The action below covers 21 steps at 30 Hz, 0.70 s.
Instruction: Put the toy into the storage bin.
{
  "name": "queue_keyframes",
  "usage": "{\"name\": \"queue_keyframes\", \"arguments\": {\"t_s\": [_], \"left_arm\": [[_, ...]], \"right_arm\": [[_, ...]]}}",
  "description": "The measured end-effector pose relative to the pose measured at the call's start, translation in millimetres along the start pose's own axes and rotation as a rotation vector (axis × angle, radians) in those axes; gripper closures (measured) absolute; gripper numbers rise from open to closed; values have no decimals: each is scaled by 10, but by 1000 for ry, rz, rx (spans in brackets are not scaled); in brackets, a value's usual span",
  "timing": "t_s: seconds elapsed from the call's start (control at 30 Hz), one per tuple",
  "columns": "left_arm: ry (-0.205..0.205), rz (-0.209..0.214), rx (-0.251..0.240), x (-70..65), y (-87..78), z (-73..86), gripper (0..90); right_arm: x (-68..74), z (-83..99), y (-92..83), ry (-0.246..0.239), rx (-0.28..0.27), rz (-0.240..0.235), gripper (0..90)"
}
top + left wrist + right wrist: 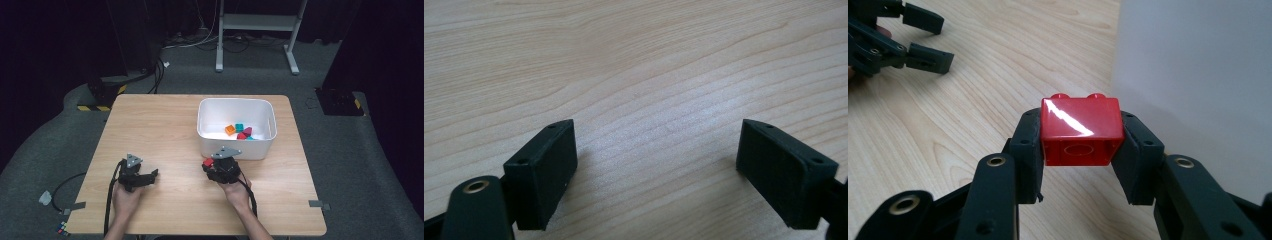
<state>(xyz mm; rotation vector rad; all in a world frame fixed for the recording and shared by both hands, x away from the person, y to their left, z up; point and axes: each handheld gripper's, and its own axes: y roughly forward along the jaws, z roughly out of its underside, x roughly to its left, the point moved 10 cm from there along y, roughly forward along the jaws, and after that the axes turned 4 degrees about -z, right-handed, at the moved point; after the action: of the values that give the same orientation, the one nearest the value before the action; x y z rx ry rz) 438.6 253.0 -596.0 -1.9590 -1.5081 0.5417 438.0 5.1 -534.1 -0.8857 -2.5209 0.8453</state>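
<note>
Wooden table (165,125), set on grey carpet against a dark background, bears a white bin (236,148) in which orange, teal and red blocks are held. Right gripper (1082,145): jaws are closed on a red brick (1081,131), pinched at both sides just beside the bin's near wall. Left gripper (656,172): jaws are spread wide, nothing between them, low over bare wood.

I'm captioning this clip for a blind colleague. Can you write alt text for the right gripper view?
The right gripper clamps a shiny red brick between its black fingers, studs pointing away, above a light wooden table. A white bin wall rises close on the right. At upper left, the left gripper is open over the table.
</note>
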Motion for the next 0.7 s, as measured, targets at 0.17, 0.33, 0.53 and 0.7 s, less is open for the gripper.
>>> {"name": "queue_keyframes", "arguments": {"t_s": [0.17,0.33,0.53,0.7], "left_arm": [[0,0,0,0,0,0,166],[1,-1,2,1,-1,1,166],[1,0,0,0,0,1,166],[1,-1,0,0,0,1,166]], "right_arm": [[-15,-62,-176,2,-30,-9,590],[-43,-135,-374,15,-57,-22,590],[-71,-254,-588,-3,-71,-18,590],[-96,-358,-739,25,-74,-57,590]]}}
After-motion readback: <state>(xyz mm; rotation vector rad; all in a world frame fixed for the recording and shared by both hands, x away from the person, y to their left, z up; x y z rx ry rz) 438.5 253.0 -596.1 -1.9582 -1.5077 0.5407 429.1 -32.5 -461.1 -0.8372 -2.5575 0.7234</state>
